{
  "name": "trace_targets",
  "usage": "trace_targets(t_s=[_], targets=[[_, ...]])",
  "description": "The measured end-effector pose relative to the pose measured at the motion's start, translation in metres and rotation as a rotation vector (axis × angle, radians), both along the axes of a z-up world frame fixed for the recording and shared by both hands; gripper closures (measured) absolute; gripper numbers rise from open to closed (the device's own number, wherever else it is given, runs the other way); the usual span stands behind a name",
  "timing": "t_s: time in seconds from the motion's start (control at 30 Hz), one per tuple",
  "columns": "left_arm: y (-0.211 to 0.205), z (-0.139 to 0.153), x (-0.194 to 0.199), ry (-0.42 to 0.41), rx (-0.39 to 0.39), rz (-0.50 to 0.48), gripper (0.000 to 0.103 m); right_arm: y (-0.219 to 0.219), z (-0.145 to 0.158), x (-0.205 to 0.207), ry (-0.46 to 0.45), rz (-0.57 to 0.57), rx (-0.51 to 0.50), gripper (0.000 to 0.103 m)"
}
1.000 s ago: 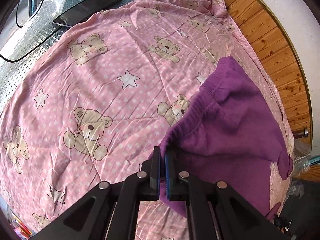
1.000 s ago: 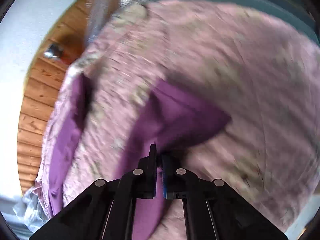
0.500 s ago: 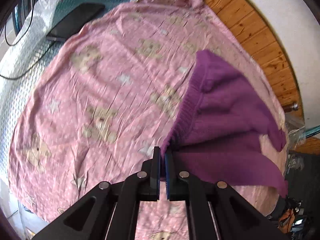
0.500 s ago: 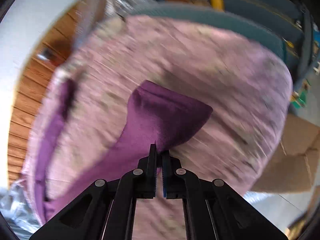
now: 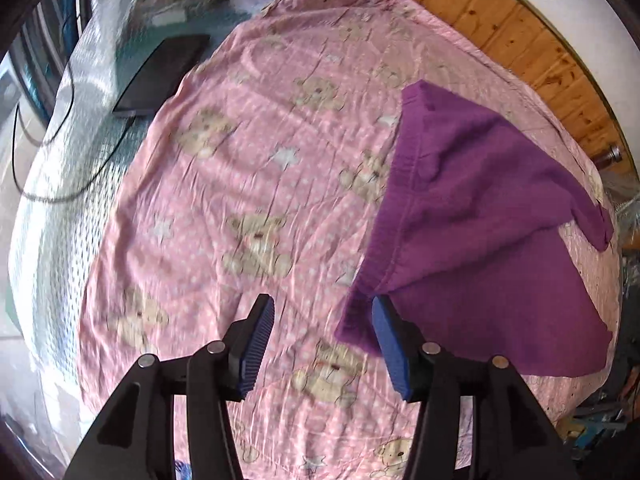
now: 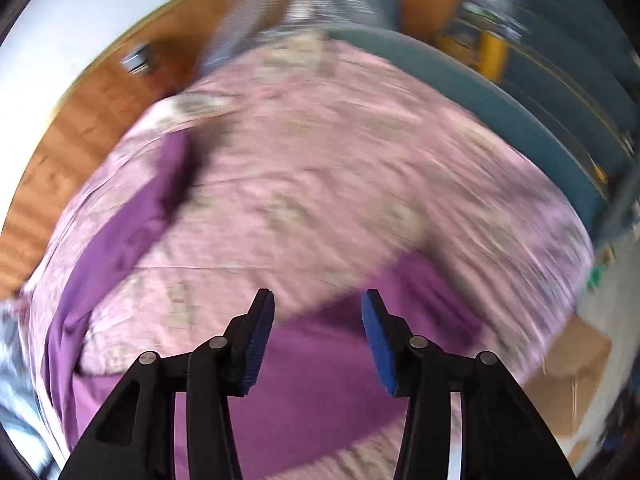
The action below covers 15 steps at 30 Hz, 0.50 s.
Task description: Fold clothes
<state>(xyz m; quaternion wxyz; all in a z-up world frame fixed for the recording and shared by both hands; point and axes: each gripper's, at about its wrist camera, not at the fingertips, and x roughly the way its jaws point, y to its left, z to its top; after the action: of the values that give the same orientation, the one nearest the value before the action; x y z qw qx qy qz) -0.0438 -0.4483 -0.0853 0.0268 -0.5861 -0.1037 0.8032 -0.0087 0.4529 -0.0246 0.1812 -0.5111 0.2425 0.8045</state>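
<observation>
Both tongs spread wide above the purple garment on the bed.

My left tongs (image 5: pixel 322 340) gape with nothing between the blue pads; the purple garment (image 5: pixel 472 216) lies on the pink teddy-bear sheet (image 5: pixel 240 184), its near corner just beside one pad. My right tongs (image 6: pixel 318 338) are parted too, over the same purple garment (image 6: pixel 320 380), though that view is blurred. A black tablet (image 5: pixel 160 74) lies beyond the sheet.
</observation>
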Motion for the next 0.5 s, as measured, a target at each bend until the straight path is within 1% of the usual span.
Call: trace_targets(t_s=[0.03, 0.1, 0.17, 0.2, 0.27, 0.33, 0.4, 0.5], targets=[[0.007, 0.003, -0.018, 0.027, 0.011, -0.019, 0.039, -0.015, -0.001, -0.026, 0.004, 0.056, -0.014, 0.055], [0.022, -0.002, -0.062, 0.054, 0.04, -0.04, 0.038, -0.043, -0.01, -0.072, 0.003, 0.143, -0.058, 0.054], [0.038, -0.014, -0.11, 0.06, 0.085, -0.052, 0.037, -0.068, -0.019, -0.115, 0.001, 0.217, -0.095, 0.054], [0.045, -0.023, -0.131, 0.046, 0.097, -0.048, 0.037, -0.076, -0.026, -0.132, -0.001, 0.232, -0.104, 0.053], [0.056, -0.044, -0.169, 0.007, 0.113, -0.031, 0.037, -0.085, -0.036, -0.162, -0.026, 0.242, -0.072, 0.053], [0.067, -0.061, -0.201, -0.024, 0.114, -0.02, 0.037, -0.085, -0.043, -0.187, -0.064, 0.243, -0.001, 0.052], [0.08, -0.071, -0.219, -0.034, 0.094, -0.028, 0.037, -0.082, -0.049, -0.21, -0.103, 0.242, 0.069, 0.049], [0.1, -0.078, -0.233, -0.039, 0.05, -0.086, 0.038, -0.066, -0.068, -0.244, -0.159, 0.226, 0.103, 0.048]])
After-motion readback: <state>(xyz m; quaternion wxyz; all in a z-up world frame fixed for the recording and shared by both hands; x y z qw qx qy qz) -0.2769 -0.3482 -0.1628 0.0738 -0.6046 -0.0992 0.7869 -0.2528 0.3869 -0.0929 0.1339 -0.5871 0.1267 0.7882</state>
